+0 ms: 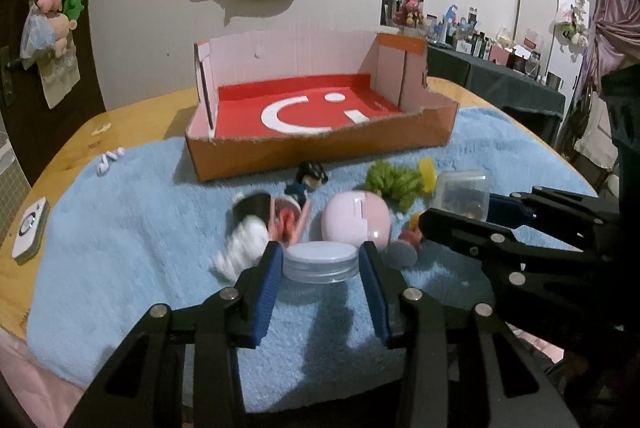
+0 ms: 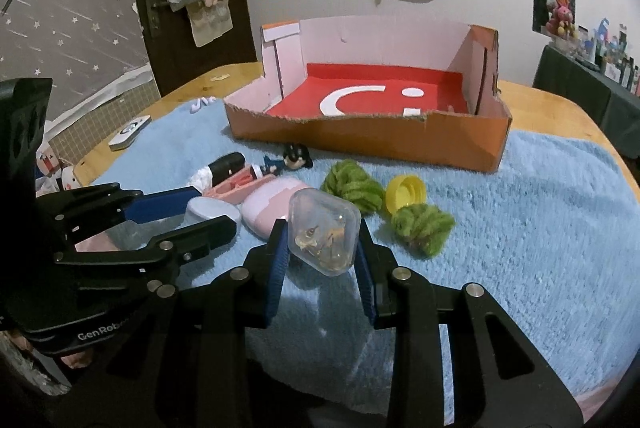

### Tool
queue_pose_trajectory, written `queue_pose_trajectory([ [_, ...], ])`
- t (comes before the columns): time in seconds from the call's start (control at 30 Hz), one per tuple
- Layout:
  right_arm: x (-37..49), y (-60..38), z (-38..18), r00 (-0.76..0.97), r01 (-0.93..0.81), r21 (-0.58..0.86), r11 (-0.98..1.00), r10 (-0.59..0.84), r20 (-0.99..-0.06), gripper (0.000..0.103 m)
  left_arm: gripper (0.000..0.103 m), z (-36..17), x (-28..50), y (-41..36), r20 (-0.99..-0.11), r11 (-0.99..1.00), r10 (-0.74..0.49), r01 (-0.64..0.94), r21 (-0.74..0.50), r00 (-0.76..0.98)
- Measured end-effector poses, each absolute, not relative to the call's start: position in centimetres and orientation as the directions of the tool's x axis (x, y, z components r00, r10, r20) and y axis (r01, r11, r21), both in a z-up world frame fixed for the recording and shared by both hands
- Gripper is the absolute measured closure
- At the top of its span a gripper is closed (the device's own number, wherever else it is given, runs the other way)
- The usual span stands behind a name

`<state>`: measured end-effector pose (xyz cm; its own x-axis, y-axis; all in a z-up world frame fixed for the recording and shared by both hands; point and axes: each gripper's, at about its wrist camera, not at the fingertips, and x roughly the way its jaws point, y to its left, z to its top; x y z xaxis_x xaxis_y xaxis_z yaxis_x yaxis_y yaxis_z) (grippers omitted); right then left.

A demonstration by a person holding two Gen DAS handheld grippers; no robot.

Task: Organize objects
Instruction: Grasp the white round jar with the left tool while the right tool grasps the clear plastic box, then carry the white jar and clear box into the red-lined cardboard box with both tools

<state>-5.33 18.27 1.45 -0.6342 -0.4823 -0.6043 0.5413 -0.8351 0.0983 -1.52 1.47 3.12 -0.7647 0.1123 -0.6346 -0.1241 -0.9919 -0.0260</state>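
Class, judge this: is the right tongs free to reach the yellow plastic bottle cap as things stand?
Probably not yet: the right tongs already hold a clear plastic box, though the yellow plastic bottle cap lies unobstructed.

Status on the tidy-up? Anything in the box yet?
Nothing done: the box shows only its red floor. In hand: the left tongs bracket the clear jar, and the right tongs bracket the clear case; neither looks lifted clear yet. Left on the blue towel: pink case, doll, green pompoms, yellow cap.
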Motion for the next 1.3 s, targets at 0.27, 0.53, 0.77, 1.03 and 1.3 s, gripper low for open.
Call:
queue_pose_trajectory([
  [0.27, -6.3, 17.9, 2.3, -0.630, 0.546, 0.107, -0.831, -0.492, -0.601, 0.073, 0.061, 4.0, -2.3, 1.3, -0.625, -0.993, 0.107, -0.119, -0.024, -0.774],
  [0.53, -7.6, 17.7, 3.3, -0.627, 0.550, 0.114, -0.828, -0.499, -0.599, 0.073, 0.061, 4.8, -4.0, 1.1, -0.623, -0.993, 0.103, -0.111, -0.027, -0.775],
  [0.77, -9.0, 17.4, 4.1, -0.628, 0.552, 0.113, -0.826, -0.501, -0.596, 0.073, 0.061, 6.2, -6.2, 0.6, -0.616, -0.995, 0.091, -0.094, -0.028, -0.783],
  [1.03, -11.6, 17.1, 5.3, -0.630, 0.551, 0.118, -0.826, -0.505, -0.591, 0.073, 0.061, 7.0, -9.0, 0.1, -0.619, -0.996, 0.086, -0.083, -0.034, -0.781],
  [1.3, -14.1, 16.9, 5.8, -0.624, 0.543, 0.128, -0.830, -0.501, -0.600, 0.073, 0.061, 7.4, -11.5, -0.1, -0.626, -0.996, 0.084, -0.082, -0.033, -0.775],
])
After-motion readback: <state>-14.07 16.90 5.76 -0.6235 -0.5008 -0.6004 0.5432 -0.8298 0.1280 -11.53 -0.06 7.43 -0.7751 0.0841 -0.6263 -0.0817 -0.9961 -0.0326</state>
